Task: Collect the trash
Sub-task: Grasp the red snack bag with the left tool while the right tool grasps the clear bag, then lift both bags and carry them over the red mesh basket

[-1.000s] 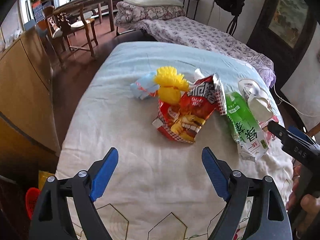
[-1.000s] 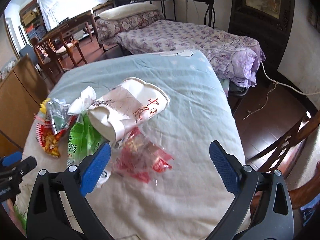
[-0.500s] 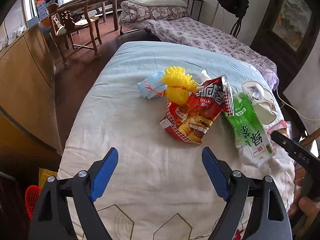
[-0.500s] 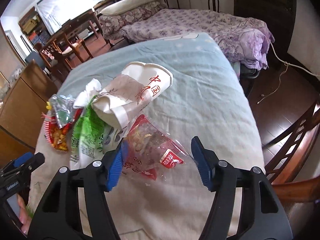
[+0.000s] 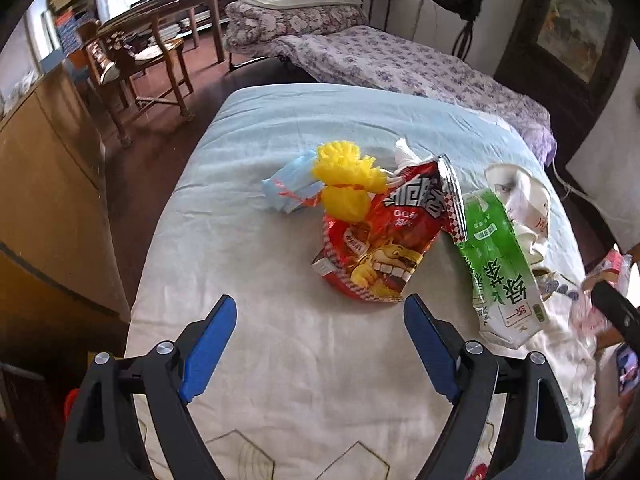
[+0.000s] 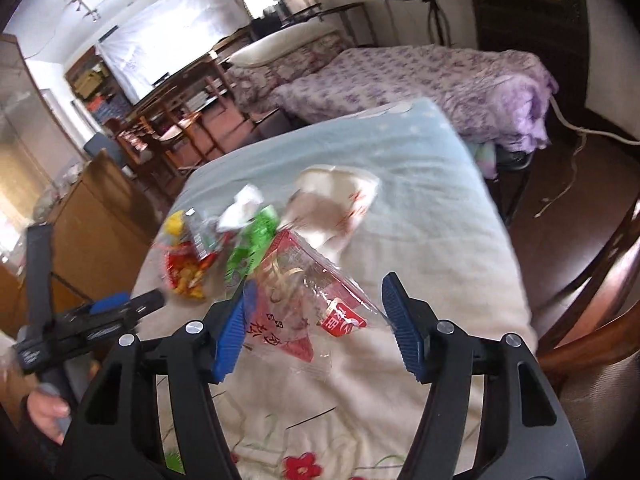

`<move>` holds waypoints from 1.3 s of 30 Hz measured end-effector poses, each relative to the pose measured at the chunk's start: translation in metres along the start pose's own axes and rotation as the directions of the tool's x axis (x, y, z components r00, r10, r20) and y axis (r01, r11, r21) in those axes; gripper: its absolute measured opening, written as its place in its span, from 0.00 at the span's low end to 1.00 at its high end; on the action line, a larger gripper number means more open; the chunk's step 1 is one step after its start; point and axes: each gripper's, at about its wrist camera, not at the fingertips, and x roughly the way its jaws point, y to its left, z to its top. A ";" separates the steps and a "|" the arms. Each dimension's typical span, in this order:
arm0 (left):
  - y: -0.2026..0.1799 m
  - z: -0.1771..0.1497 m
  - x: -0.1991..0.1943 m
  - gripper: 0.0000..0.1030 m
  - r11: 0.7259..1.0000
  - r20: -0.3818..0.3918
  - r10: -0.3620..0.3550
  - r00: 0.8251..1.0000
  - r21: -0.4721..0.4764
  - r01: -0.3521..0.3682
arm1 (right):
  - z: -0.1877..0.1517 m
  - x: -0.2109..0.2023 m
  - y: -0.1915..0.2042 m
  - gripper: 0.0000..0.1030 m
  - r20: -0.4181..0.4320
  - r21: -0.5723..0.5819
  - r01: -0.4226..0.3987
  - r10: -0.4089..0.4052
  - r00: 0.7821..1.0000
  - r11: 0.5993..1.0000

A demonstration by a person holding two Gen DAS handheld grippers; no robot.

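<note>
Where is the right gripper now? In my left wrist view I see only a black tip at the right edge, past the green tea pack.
Observer: The right gripper has a clear wrapper with red print between its two fingers, on the near side of the green tea pack.
Operator: Do the fingers already press the wrapper?
Observer: One blue pad overlaps its edge, but the picture is blurred, so I cannot tell if it is pinched.
Operator: What stands further to the right?
Observer: A wooden chair stands close beside the bed.
</note>
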 end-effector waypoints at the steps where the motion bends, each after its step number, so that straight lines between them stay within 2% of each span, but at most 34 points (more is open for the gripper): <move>1: -0.003 0.002 0.003 0.82 1.000 -0.004 0.002 1.000 0.011 -0.002 | -0.003 0.001 0.004 0.61 -0.010 -0.011 -0.013 0.013 1.000 1.000; 6: -0.018 0.010 0.019 0.82 0.999 -0.027 -0.011 1.000 0.051 0.013 | -0.005 0.004 0.008 0.62 -0.027 -0.027 -0.044 0.043 0.999 0.999; 10: -0.030 0.016 0.035 0.82 0.996 -0.031 0.016 0.999 0.087 -0.014 | -0.007 0.007 0.007 0.62 -0.039 -0.028 -0.069 0.068 0.997 0.997; 16: -0.033 0.025 0.056 0.80 0.997 -0.044 0.031 0.999 0.076 -0.028 | -0.008 0.012 0.010 0.62 -0.053 -0.048 -0.075 0.072 0.996 0.996; 17: -0.033 0.025 0.058 0.69 0.997 -0.047 0.030 0.998 0.076 -0.026 | -0.008 0.013 0.010 0.62 -0.055 -0.049 -0.075 0.072 0.996 0.996; 18: -0.033 0.024 0.061 0.51 0.997 -0.055 0.019 0.998 0.081 -0.014 | -0.008 0.014 0.010 0.62 -0.057 -0.050 -0.075 0.072 0.996 0.996; 20: -0.034 0.023 0.059 0.44 0.996 -0.052 0.000 0.999 0.086 0.004 | -0.008 0.015 0.010 0.62 -0.060 -0.051 -0.074 0.071 0.996 0.996; 23: -0.029 0.019 0.048 0.39 0.997 -0.044 -0.043 0.998 0.068 0.046 | -0.008 0.015 0.009 0.62 -0.056 -0.057 -0.066 0.063 0.996 0.996; 27: -0.023 0.007 0.027 0.37 0.990 -0.045 -0.126 0.991 0.058 0.129 | -0.009 0.012 0.011 0.62 -0.045 -0.067 -0.062 0.059 0.997 0.996; 33: -0.009 -0.024 -0.005 0.37 0.968 -0.055 -0.246 0.968 0.030 0.248 | -0.013 0.007 0.021 0.62 -0.030 -0.089 -0.059 0.056 0.998 0.994; 39: 0.005 -0.056 -0.029 0.37 0.950 -0.060 -0.307 0.950 0.032 0.309 | -0.029 0.003 0.034 0.62 -0.049 -0.101 -0.085 0.081 0.996 0.991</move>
